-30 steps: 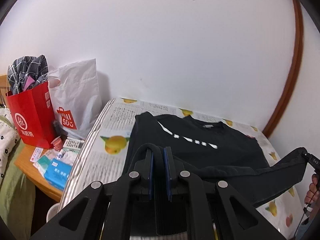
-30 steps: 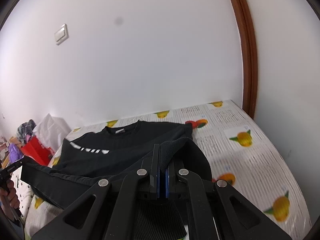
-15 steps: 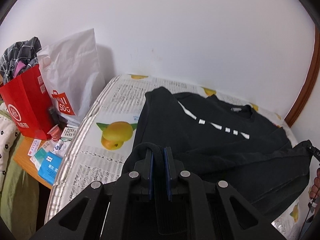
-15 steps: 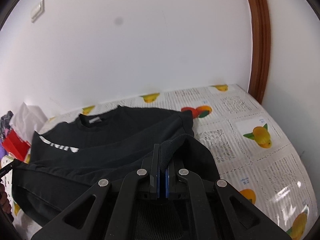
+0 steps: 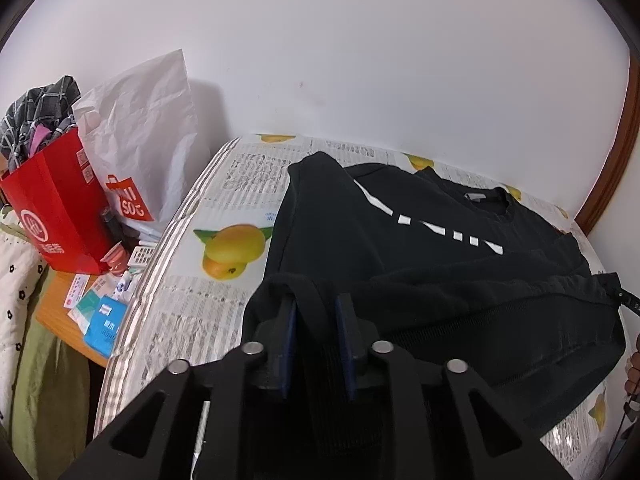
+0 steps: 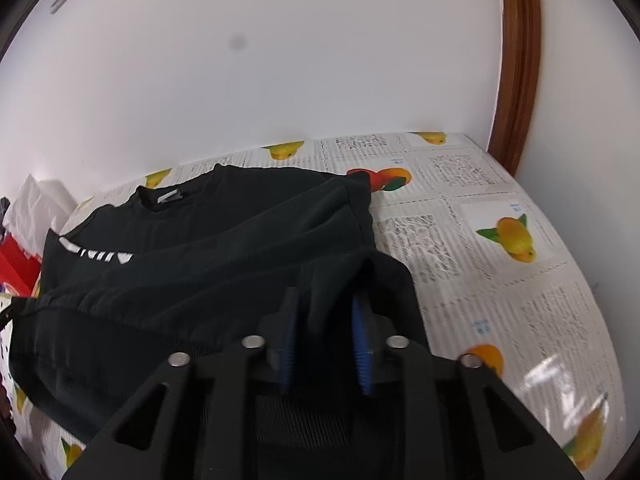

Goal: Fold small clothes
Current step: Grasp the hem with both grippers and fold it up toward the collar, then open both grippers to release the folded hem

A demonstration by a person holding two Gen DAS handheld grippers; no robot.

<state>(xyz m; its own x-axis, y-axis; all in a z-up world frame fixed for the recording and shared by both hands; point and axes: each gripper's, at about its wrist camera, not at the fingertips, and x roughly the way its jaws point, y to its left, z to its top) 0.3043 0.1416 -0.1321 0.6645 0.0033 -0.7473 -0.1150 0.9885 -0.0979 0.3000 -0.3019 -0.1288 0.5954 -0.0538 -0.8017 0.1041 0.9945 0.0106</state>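
Both the left tongs (image 5: 316, 312) and right tongs (image 6: 326, 312) are spreading, black sweatshirt (image 5: 400, 240) hem slack between them; withdraw straight back without dragging the fold.

a black sweatshirt (image 5: 420, 248) with a broken white stripe across the chest lies on the fruit-print tablecloth (image 5: 224, 208), collar at the far side, its near hem folded up over the body.

white plastic bag (image 5: 152, 136): red logo, partly readable "SOC" | other print: illegible
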